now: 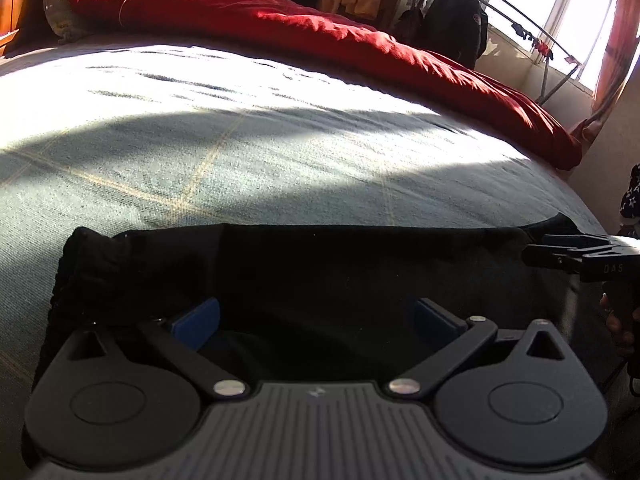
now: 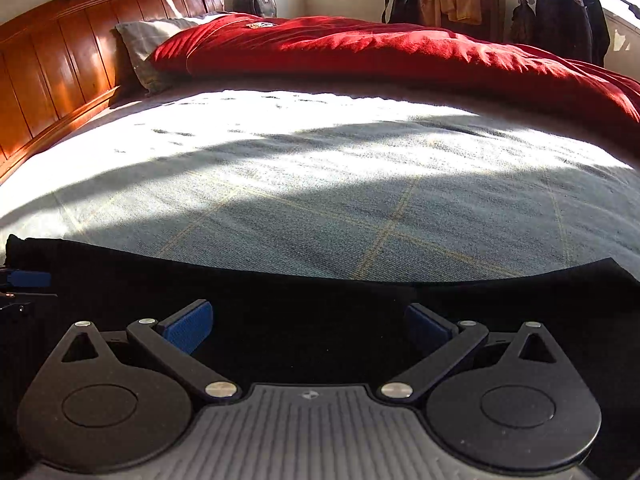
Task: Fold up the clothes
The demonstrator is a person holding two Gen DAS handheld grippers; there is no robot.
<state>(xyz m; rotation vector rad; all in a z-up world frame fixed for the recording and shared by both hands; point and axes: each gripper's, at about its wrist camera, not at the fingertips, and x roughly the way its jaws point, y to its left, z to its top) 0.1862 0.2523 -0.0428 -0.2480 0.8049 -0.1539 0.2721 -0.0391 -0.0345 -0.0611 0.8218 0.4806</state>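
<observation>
A black garment (image 1: 320, 264) lies flat along the near edge of the bed, and the same black garment (image 2: 320, 300) fills the lower part of the right wrist view. My left gripper (image 1: 316, 320) hovers just over it, open, its blue pads (image 1: 198, 320) wide apart with only cloth below. My right gripper (image 2: 308, 326) is open too, low over the garment. In the left wrist view the right gripper (image 1: 560, 254) shows side-on at the garment's right end. The left gripper's blue pad (image 2: 30, 279) peeks in at the left edge of the right wrist view.
The bed has a grey-blue checked cover (image 1: 240, 140), half in sunlight. A red duvet (image 1: 320, 36) is bunched along the far side, with a pillow (image 2: 148, 44) and a wooden headboard (image 2: 60, 60). Clothes hang on a rack (image 2: 560, 12) by the windows.
</observation>
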